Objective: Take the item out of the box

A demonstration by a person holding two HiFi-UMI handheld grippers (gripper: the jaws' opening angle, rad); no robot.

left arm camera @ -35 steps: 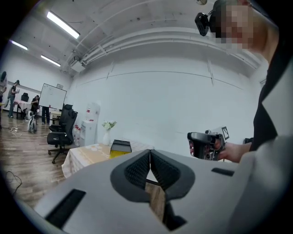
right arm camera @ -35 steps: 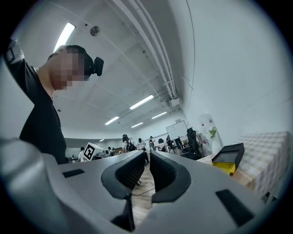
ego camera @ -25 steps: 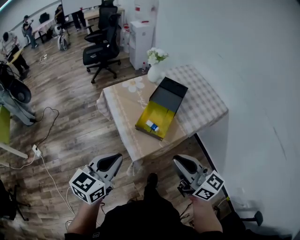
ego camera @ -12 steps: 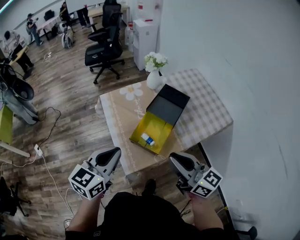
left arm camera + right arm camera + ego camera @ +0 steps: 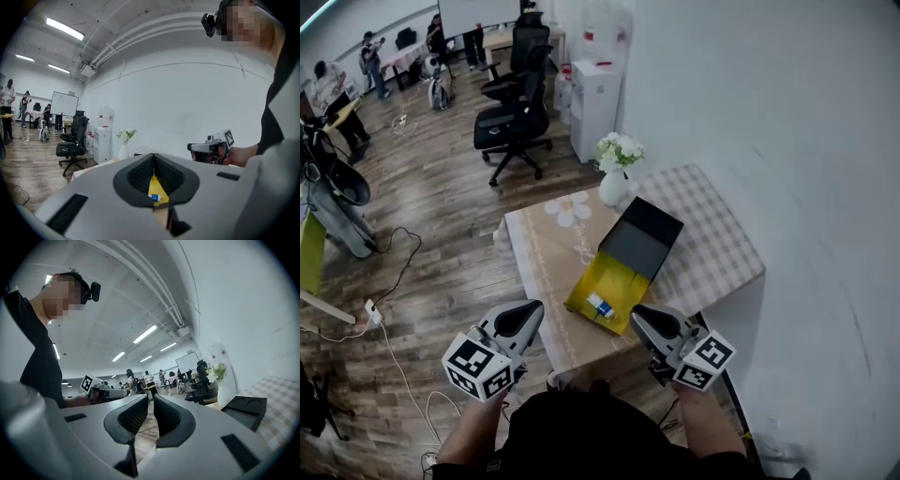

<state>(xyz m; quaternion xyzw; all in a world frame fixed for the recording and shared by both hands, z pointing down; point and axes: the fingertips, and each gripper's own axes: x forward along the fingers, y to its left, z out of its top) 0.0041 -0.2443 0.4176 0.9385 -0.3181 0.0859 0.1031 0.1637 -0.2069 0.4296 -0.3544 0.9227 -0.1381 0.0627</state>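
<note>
An open box (image 5: 611, 279) with a yellow inside and a raised black lid (image 5: 643, 238) lies on the cloth-covered table (image 5: 544, 253). A small white and blue item (image 5: 600, 306) rests in its near end. My left gripper (image 5: 529, 311) hangs shut and empty just off the table's front edge, to the left of the box. Through its jaws the left gripper view shows the yellow box (image 5: 156, 186) and the item (image 5: 156, 198). My right gripper (image 5: 641, 315) is shut and empty, close to the box's near right corner. The black lid (image 5: 244, 410) shows in the right gripper view.
A white vase of flowers (image 5: 616, 182) stands on the table behind the box. A white wall (image 5: 787, 141) runs along the right. A black office chair (image 5: 514, 124) and a white cabinet (image 5: 595, 105) stand beyond. Cables (image 5: 386, 309) lie on the wooden floor at left.
The view and both grippers have moved forward toward the table. The right gripper now reaches the table's front edge beside the box. Both stay shut.
</note>
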